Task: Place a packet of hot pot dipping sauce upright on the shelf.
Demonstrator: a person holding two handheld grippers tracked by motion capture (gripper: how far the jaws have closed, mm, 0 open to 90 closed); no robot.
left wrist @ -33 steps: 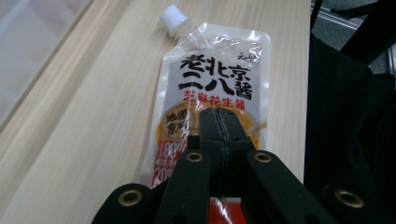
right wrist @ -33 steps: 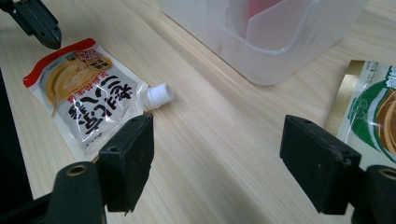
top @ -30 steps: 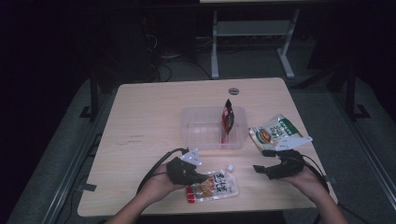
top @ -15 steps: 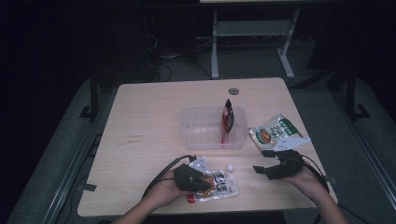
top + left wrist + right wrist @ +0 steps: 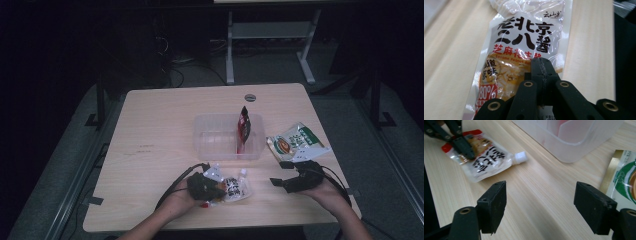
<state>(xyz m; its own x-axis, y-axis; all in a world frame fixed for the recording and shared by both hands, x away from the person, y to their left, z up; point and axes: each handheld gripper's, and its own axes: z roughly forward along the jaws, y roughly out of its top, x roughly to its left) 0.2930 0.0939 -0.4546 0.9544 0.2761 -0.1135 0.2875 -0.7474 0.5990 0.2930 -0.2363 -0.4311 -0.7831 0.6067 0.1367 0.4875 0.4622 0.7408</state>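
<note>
A sesame peanut sauce pouch [image 5: 234,189] with a white cap lies near the table's front edge. In the left gripper view its printed face [image 5: 524,37] runs under my jaws. My left gripper [image 5: 207,189] [image 5: 541,65] is shut, its jaws pressed together on the pouch's lower part. The right gripper view shows that same gripper [image 5: 465,147] across the pouch [image 5: 486,160]. My right gripper [image 5: 280,173] [image 5: 540,207] is open over bare wood to the pouch's right, with nothing between its jaws.
A clear plastic tub [image 5: 210,145] [image 5: 574,142] stands mid-table with a red packet [image 5: 243,127] upright inside it. A green and white packet [image 5: 295,142] [image 5: 626,177] lies flat to the tub's right, just beyond my right gripper. A round grommet [image 5: 250,97] sits near the far edge.
My left gripper has moved right onto the pouch and shut, and the pouch has shifted slightly. The right gripper has barely moved.
</note>
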